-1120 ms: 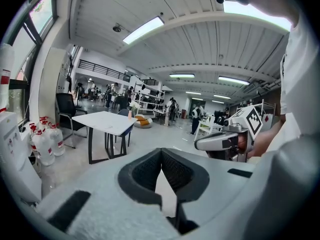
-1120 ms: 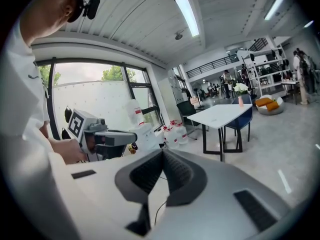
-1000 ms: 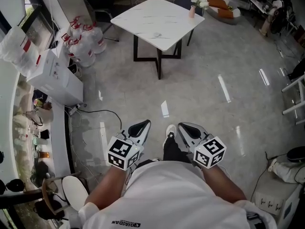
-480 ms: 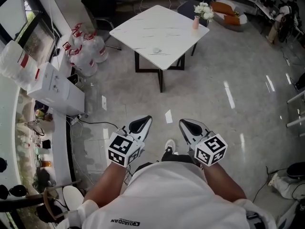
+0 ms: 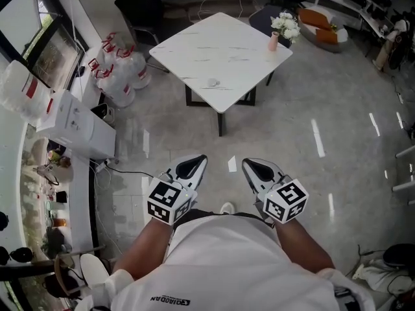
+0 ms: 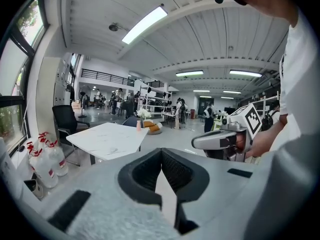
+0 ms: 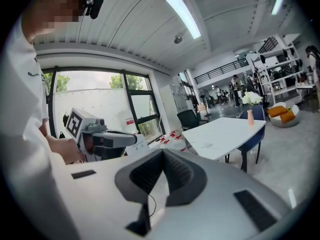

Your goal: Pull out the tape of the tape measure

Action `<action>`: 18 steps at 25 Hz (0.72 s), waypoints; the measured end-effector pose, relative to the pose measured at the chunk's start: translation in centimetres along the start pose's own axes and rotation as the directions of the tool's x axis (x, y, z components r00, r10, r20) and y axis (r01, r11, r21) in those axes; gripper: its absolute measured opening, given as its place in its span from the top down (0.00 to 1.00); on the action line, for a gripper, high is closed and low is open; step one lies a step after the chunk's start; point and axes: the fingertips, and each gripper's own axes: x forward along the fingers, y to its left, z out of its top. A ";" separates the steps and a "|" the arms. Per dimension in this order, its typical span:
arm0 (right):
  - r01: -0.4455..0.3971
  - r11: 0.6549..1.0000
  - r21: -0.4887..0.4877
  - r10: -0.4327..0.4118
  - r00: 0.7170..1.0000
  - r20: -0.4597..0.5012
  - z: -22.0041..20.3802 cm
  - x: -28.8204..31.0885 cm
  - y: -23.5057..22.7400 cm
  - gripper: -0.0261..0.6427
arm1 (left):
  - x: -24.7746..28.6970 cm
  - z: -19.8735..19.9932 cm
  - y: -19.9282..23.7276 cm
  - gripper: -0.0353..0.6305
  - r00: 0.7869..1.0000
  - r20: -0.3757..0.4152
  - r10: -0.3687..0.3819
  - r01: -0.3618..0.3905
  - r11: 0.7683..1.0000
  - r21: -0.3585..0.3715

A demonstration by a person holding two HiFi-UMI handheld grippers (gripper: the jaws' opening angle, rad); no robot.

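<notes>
Head view: left gripper and right gripper, both closed, held side by side over the floor, facing the white counter.

White table apparently somewhat nearer now

A small pale object on the white marble table is too small for me to name. The tabletop hides most of a dark chair behind it. The left gripper and right gripper cover my hands, and my white shirt hides my legs except for one shoe tip. The countertop clutter runs off the left edge, too fine to sort. In the left gripper view, the distant figures are too small to describe.
</notes>
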 end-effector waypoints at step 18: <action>0.016 0.999 0.031 -0.014 0.999 -0.043 0.1 4.7 -5.4 0.95 | 5.5 -0.2 4.9 0.93 0.999 -0.036 -0.010 0.009 1.000 -0.030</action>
